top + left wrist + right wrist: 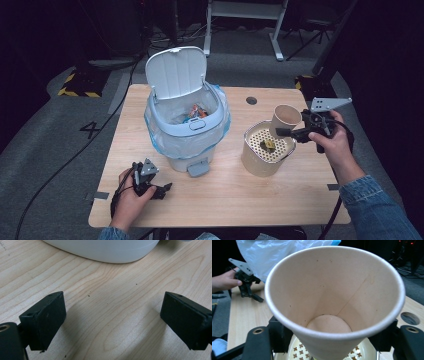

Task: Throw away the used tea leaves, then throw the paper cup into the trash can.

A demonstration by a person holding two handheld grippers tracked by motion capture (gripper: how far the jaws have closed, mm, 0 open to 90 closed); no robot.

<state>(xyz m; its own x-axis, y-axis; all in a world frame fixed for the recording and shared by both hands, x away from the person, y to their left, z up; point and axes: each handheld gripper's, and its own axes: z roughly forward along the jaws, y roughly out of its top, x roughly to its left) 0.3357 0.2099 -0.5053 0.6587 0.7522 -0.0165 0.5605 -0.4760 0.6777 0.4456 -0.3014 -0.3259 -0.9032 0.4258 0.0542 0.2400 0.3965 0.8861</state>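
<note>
On the wooden desk (225,190) stand two containers: one white pedal bin (186,120) with its lid (176,70) raised and a plastic liner (155,130) folded over its rim, and one beige tub (260,152) topped by a perforated insert (255,137). One small dark lump (268,145) lies on that insert. Some colourful scraps (196,112) sit inside the bin.

At the desk's right side, the right gripper (292,133) is clamped on a single paper cup (285,119), tilted on its side above the tub with its mouth turned toward the person. From the right gripper view, the cup (334,302) is empty, a black jaw pressing each side of it, and the insert (299,351) shows just beneath.

Near the desk's front left edge, the left gripper (162,190) rests low in the person's left hand (129,200), close to the bin's foot pedal (199,167). Its two jaws stand wide apart with nothing between them, just over bare wood (112,315), the bin's white base (107,251) ahead. One round hole (251,100) pierces the desk behind the tub.
</note>
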